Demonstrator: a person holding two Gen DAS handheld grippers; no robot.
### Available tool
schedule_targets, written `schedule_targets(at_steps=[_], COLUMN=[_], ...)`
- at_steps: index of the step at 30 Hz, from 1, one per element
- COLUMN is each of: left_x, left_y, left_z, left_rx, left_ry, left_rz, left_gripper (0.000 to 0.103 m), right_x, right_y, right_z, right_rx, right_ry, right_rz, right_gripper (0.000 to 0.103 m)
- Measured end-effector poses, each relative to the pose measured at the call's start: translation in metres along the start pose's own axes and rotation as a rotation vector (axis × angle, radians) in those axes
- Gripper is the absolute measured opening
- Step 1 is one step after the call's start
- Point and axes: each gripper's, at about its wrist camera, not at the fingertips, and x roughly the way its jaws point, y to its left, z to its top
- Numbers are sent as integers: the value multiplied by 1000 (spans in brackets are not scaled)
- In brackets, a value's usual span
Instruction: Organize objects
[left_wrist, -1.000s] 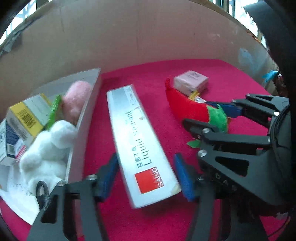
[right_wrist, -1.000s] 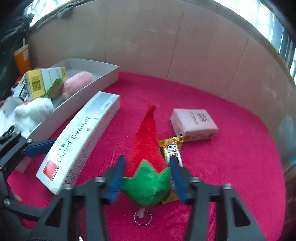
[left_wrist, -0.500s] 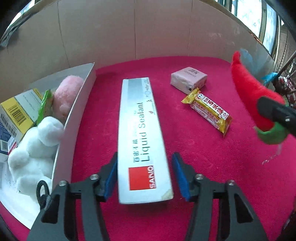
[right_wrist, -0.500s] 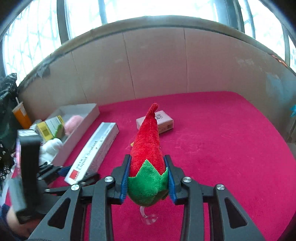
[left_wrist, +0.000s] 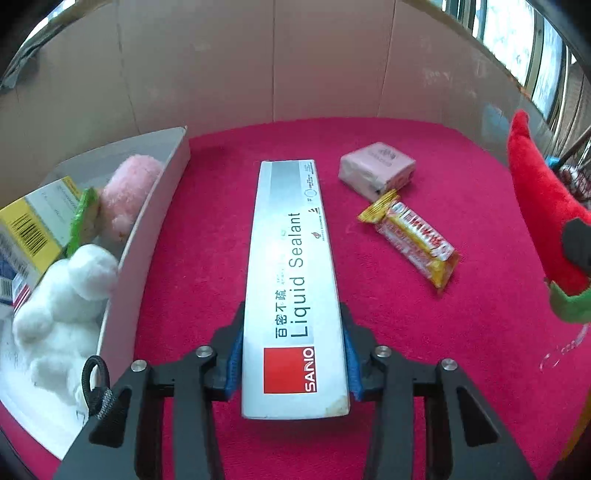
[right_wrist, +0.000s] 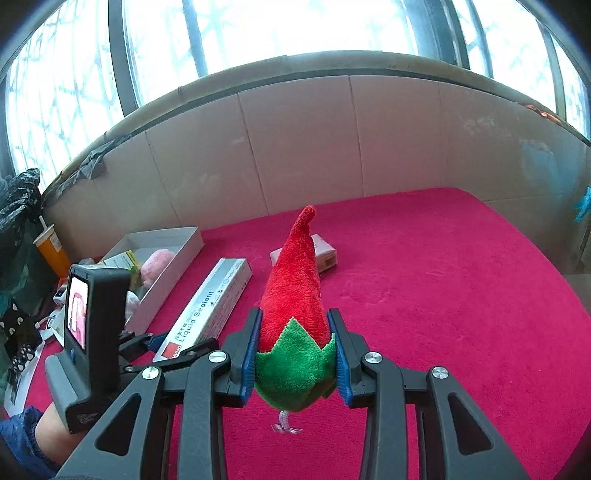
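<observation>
The left tool (left_wrist: 291, 363) was being closed on the sealant box (left_wrist: 293, 280); the plush chili (right_wrist: 293, 317) was held clamped in the right tool (right_wrist: 295, 360).

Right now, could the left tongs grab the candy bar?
Probably not yet. The left tongs are closing around the sealant box, so they are busy. The candy bar lies bare on the red cloth with nothing on top, so the way looks free once the box is put down.
</observation>
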Motion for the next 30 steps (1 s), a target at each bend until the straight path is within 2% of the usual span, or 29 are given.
schedule_targets(at_steps=[3,9,13,16,22,30], left_x=[-27,-90,-97,-97,-134,-145], left_y=[-7,-13,-21,-28,-19,8], left_z=[-4,-6,-15,1,2,-27], left_rx=[32,47,43,48,16,-37], left_ry=[-71,-202,-218,-256,-341,-347], left_rz=[19,-4,-5,16,14,29], left_gripper=[42,42,42,42,42,42], right_x=[-15,-53,-55,-57,-78,-74], right_y=[4,17,27,29,45,81], right_z=[3,17,8,9,25,10], right_rx=[4,11,6,13,-14,-80], right_ry=[-30,-118,-105,-91,-145,-109], right_rz=[-18,-11,-10,-1,15,32], right_gripper=[36,36,36,36,36,36])
